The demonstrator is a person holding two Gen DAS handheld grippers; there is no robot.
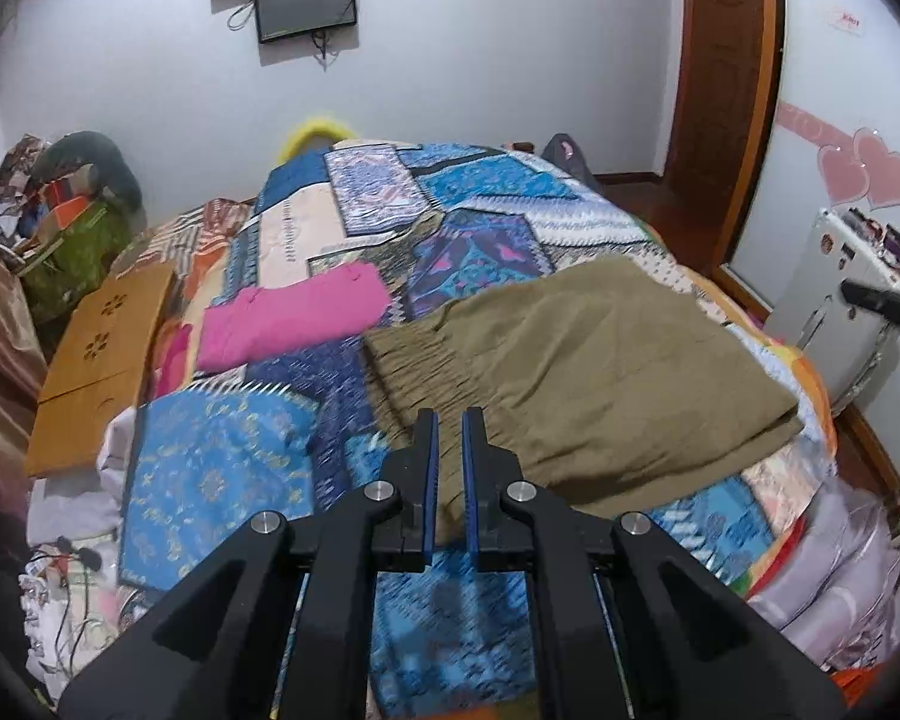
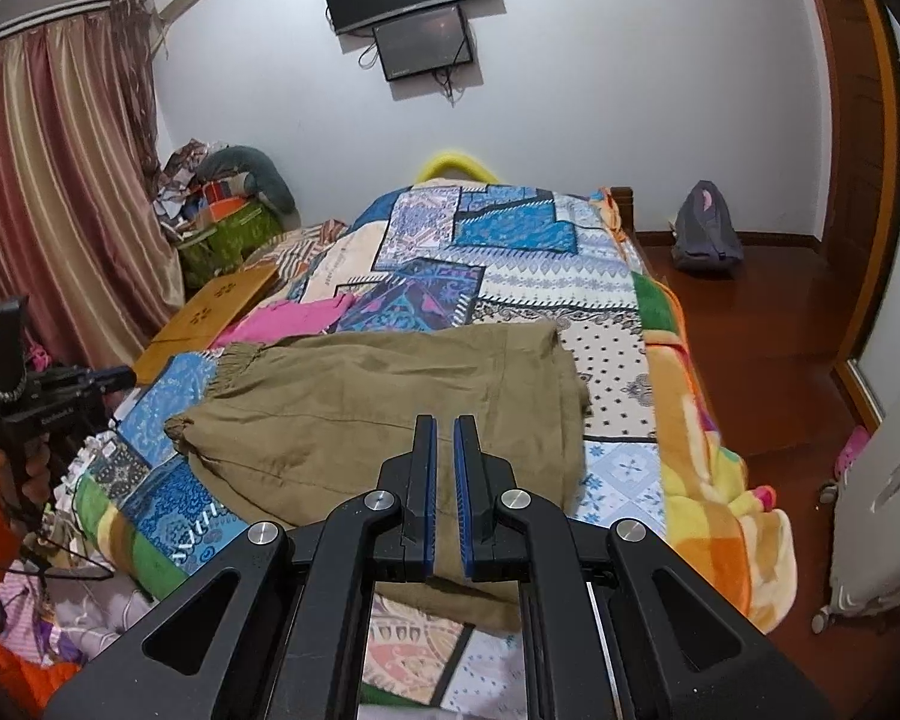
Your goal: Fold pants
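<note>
Khaki pants [image 1: 576,372], already folded into a broad rectangle, lying flat on the patchwork quilt [image 1: 486,192] of the bed, near its foot end. Elastic waistband [image 1: 420,354] toward the left side, leg ends toward the right, so long axis crosswise to both cameras. Left gripper [image 1: 450,426] raised above the near-left corner, just below the waistband; jaws narrow, a slim gap between the blue pads, nothing held. Right gripper [image 2: 444,432] raised over the near edge of the pants, closer to their middle; jaws likewise narrow and empty. Cloth directly ahead of and below both sets of jaws, neither touching it as far as can be told. Judged from the lie of things: waistband end nearer the left gripper, leg end nearer the right, so a further fold would likely carry one short end over the other along that crosswise axis. Folded pink garment [image 1: 297,318] well apart, farther up the bed.
</note>
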